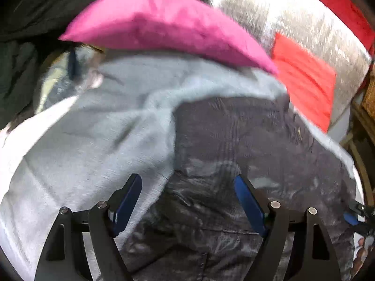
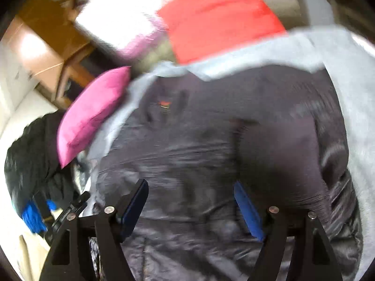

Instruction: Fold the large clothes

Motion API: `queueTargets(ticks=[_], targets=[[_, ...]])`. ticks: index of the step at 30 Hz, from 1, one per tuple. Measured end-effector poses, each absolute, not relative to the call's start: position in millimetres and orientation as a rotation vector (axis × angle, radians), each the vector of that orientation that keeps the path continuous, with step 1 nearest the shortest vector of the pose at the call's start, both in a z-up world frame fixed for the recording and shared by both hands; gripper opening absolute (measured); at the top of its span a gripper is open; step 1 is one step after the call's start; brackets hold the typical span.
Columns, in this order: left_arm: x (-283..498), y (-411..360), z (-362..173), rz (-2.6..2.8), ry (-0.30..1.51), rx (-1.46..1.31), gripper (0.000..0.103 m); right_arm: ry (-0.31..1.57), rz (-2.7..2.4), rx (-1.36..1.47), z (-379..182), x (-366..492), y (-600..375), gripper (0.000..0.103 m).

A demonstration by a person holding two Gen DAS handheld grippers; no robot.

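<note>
1. Beneath both of my tools lies a dark quilted puffer jacket (image 2: 211, 145), spread on a pale grey blanket (image 1: 82, 140) so that I have a flat bed to fold on.
2. My left gripper (image 1: 187, 201) hangs above the jacket's edge where it meets the blanket, its blue pads spread wide and pinching nothing.
3. My right gripper (image 2: 191, 206) hovers over the jacket's middle, its pads also spread apart and empty; I judge both are poised to pick hold points before a fold.
4. A magenta pillow (image 1: 164, 23) and a red cushion (image 1: 304, 79) sit at the far side of the blanket, well clear of the working area.
5. A dark heap of other clothing (image 2: 30, 152) lies off to the left in the right-wrist view, perhaps waiting its turn.
6. Both views are smeared by motion, so I cannot make out the sleeves, the zip line or the small red mark (image 2: 165, 104) on the chest clearly.
7. The jacket's near hem is cut off behind my fingers in both views.
</note>
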State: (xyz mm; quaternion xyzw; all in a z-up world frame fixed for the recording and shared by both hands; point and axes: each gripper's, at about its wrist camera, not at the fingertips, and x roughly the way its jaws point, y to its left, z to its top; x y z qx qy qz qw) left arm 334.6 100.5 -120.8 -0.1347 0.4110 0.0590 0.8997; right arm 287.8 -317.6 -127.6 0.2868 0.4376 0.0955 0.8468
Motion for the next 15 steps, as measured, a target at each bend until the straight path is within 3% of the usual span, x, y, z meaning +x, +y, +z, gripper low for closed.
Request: queueTargets(ticks=[8, 12, 15], targets=[[358.8, 72.1, -103.1, 0.066, 0.803, -0.205, 0.083, 0.840, 0.225, 0.634, -93.9, 313.7, -332.7, 0.079], [395.9, 66.5, -147.6, 0.083, 1.010, -0.196, 0.087, 0.951, 0.156, 0.689, -135.5, 341.3, -347.8, 0.080], [391.2, 69.5, -143.5, 0.092, 0.972, -0.195, 0.090, 0.914, 0.191, 0.701, -137.8, 338.6, -349.7, 0.080]])
